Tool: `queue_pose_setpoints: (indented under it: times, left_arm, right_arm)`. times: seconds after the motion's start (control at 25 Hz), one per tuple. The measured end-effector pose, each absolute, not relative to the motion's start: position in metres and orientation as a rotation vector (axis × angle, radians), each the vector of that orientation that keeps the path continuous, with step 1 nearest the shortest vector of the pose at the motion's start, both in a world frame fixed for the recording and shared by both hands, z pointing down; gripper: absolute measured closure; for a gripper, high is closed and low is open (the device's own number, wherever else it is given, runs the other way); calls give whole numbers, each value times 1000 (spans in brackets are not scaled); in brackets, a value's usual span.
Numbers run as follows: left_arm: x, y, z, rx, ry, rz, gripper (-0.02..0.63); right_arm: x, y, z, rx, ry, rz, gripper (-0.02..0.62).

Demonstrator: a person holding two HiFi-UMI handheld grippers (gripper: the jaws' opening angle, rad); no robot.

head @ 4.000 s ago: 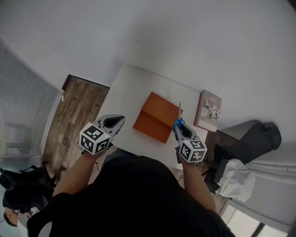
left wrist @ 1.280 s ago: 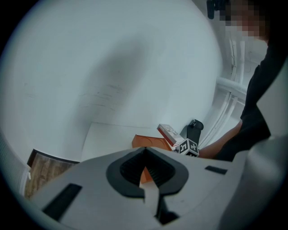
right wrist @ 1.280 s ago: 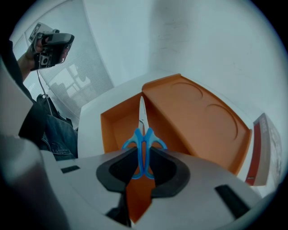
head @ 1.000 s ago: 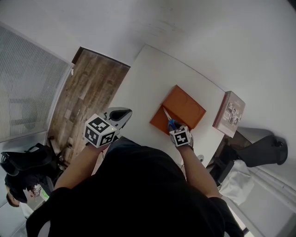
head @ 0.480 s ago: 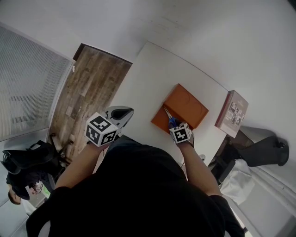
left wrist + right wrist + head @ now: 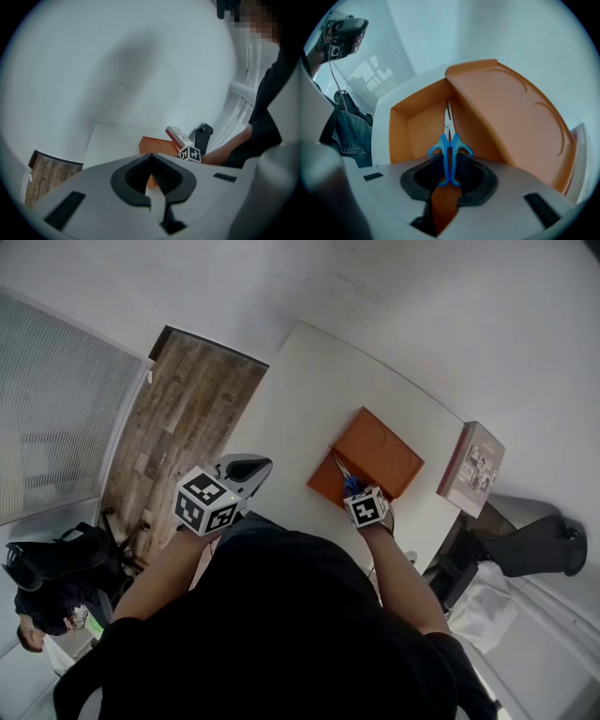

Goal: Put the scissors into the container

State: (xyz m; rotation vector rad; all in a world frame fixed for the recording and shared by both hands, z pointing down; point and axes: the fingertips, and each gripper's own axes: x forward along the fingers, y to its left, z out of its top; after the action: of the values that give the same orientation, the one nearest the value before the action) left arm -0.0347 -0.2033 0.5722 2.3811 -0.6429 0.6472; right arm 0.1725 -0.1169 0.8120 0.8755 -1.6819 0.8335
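scissors with blue handles were pinched between the fingers of the right gripper, the blades pointing down into the open compartment of the orange container, close beside its slanted lid. the container sat on the white tabletop, with a book lying near it. the left gripper hung by the tabletop's edge, well apart, fingers pressed together on nothing

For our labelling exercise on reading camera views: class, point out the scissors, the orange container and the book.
scissors (image 6: pixel 445 161), right gripper view, on a blue handle.
orange container (image 6: pixel 380 451), head view, on its top panel.
book (image 6: pixel 472 468), head view, on its cover.
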Motion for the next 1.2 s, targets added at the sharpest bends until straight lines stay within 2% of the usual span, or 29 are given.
queue_pose_setpoints:
  times: [0.76,1.2]
  left_arm:
    - [-34,-196,572,2384,-628,648,597]
    - [-21,-187,561,2434,-594,637,598]
  right_arm:
    - [171,-119,807,883,-1715,838,495]
    - [176,-115,775,956,-1760,832,496]
